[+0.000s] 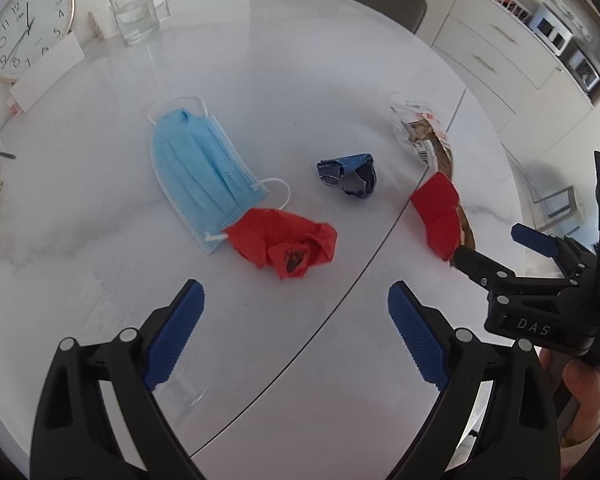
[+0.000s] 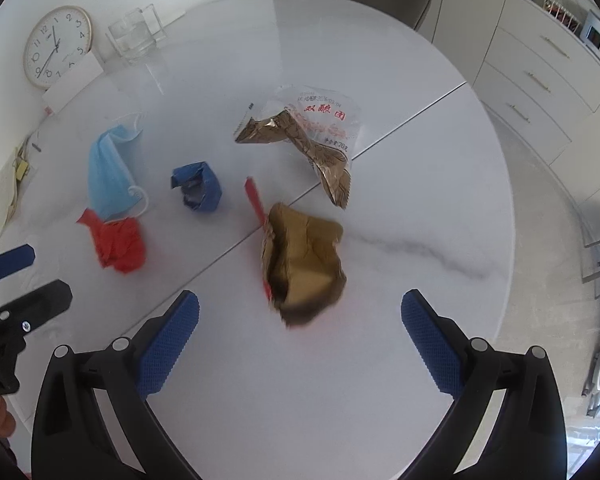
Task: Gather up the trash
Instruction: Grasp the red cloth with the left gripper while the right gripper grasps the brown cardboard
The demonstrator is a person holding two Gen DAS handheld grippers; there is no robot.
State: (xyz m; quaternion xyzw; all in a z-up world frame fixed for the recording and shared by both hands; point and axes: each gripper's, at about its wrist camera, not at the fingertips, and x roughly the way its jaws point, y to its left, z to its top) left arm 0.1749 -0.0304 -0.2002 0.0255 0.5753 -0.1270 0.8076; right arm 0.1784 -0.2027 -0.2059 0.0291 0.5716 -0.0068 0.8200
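The gold and red wrapper (image 2: 302,268) is seen lying on the tabletop (image 2: 380,60) just in front of the right gripper (image 2: 300,340), right between its two fingers, with its long side pointing away from the gripper. The jaws are held wide apart and nothing is gripped. The left gripper (image 1: 296,332) is also held apart and empty, nearer the red crumpled paper (image 1: 284,242).

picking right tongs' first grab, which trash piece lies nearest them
The gold-lined red wrapper, directly ahead of the open right tongs; the other trash lies farther off.
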